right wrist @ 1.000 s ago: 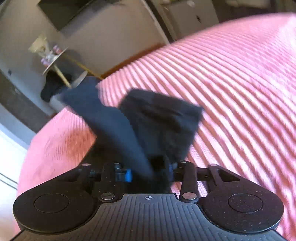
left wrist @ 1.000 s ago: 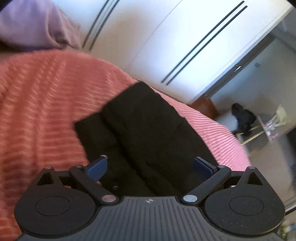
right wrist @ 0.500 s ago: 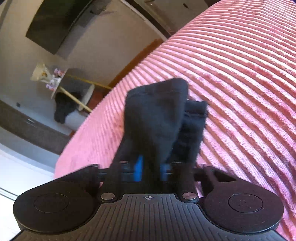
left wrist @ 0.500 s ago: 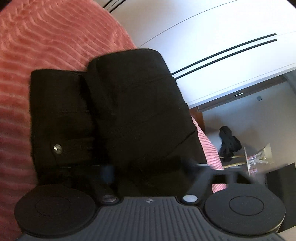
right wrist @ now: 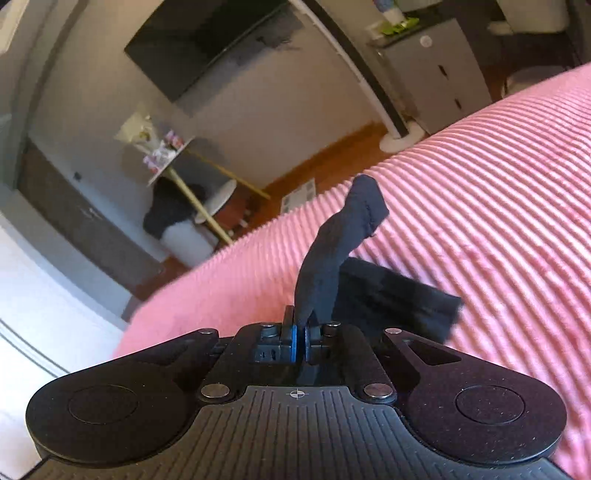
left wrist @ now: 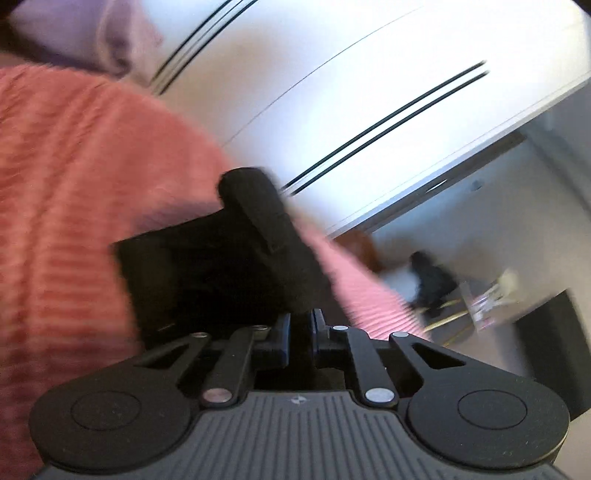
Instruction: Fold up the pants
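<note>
The black pants [left wrist: 207,273] lie folded on a pink ribbed bedspread [left wrist: 74,184]. My left gripper [left wrist: 299,321] has its jaws closing on a raised fold of the pants, and the fabric stands up between the pads. In the right wrist view my right gripper [right wrist: 300,321] is shut on a narrow strip of the pants [right wrist: 332,254], which rises above the bedspread [right wrist: 480,184]. The rest of the garment [right wrist: 399,295] hangs just right of that strip. The left wrist view is blurred.
A lilac pillow [left wrist: 74,33] lies at the far left of the bed, with white wardrobe doors [left wrist: 332,92] behind it. Past the bed's edge stand a small round table [right wrist: 173,155], a dark garment on a stool [right wrist: 173,210], a wall television [right wrist: 207,40] and a grey cabinet [right wrist: 436,62].
My left gripper went from wide open over the pants to closed on a fold. My right gripper closed on the fabric and rose, drawing it into a narrow strip.
</note>
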`<state>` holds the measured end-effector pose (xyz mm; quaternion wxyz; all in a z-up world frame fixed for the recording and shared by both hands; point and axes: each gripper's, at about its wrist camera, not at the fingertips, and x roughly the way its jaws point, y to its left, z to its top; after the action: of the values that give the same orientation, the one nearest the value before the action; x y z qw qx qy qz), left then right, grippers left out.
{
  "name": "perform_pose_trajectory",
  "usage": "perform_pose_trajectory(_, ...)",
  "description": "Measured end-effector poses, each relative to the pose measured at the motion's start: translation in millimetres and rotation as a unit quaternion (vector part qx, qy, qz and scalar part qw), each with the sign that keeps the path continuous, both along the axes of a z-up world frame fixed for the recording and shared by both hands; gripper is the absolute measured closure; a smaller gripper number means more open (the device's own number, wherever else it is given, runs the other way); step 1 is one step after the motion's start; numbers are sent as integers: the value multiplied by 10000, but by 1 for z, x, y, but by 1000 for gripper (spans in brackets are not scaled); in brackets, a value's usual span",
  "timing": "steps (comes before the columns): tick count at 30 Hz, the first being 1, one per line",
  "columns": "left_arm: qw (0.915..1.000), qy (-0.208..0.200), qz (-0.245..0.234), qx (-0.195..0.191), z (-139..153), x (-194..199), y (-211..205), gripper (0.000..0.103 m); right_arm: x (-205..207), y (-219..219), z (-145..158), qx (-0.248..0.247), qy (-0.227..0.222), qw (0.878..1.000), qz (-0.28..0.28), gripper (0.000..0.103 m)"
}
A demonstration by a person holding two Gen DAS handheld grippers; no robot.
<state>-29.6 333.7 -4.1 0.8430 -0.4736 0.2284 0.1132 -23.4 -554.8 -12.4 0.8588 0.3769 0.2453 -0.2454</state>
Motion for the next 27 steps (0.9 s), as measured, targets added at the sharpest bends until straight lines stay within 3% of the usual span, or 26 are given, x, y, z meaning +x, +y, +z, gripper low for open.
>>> perform_pose_trajectory(2, 9991, 420, 92, 7, -19, -11, 3, 95, -3, -2, -21, 7, 526, 9985, -131, 96)
perform_pose_trajectory(3, 9991, 405, 102, -40, -24, -15, 4, 95, -4, -4, -30, 89, 721, 9970, -249, 94)
perform_pose_trajectory(5, 9987, 462, 194, -46, -25, -24, 4, 95, -6, -5, -38, 140, 920, 9949, -394, 83)
perform_pose_trajectory(7, 9984, 504, 162, 206, -14, -23, 0, 92, -9, -5, -40, 203, 962, 9941, -462, 69)
perform_pose_trajectory(8, 9981, 531, 80, 302, -8, -16, -1, 80, -11, -7, -39, 274, 927, 9942, -478, 65)
perform_pose_trajectory(9, 9979, 549, -17, 356, -5, -12, -3, 58, -16, -9, -38, 400, 818, 9948, -457, 63)
perform_pose_trajectory(11, 9973, 610, -86, 403, -5, -4, -12, 26, -22, -13, -39, 691, 638, 9947, -417, 57)
perform_pose_trajectory(12, 9970, 627, -52, 446, -7, -1, -14, 26, -22, -13, -41, 789, 559, 9946, -366, 57)
perform_pose_trajectory(15, 9982, 561, 68, 183, -26, 6, -16, 26, -17, -10, -40, 795, 569, 9948, -270, 62)
perform_pose_trajectory(17, 9981, 536, 137, -261, -39, 11, -15, 26, -12, -6, -41, 742, 576, 9952, -266, 83)
perform_pose_trajectory(19, 9974, 494, 212, -482, -48, 15, -13, 27, -11, -5, -40, 709, 568, 9955, -260, 94)
perform_pose_trajectory(20, 9972, 481, 266, -515, -51, 17, -12, 30, -11, -6, -41, 709, 557, 9956, -266, 94)
perform_pose_trajectory(22, 9949, 518, 464, -728, -56, 19, -8, 40, -7, -7, -42, 762, 586, 9949, -297, 93)
perform_pose_trajectory(23, 9941, 449, 532, -827, -57, 20, -6, 51, -5, -8, -43, 801, 594, 9946, -302, 89)
perform_pose_trajectory(25, 9930, 436, 562, -947, -59, 23, -3, 51, 0, -9, -46, 900, 648, 9936, -225, 84)
perform_pose_trajectory(26, 9930, 483, 537, -930, -60, 25, -2, 59, 3, -8, -47, 912, 686, 9933, -194, 83)
perform_pose_trajectory(27, 9931, 559, 523, -891, -60, 26, -2, 81, 6, -7, -45, 850, 737, 9935, -183, 85)
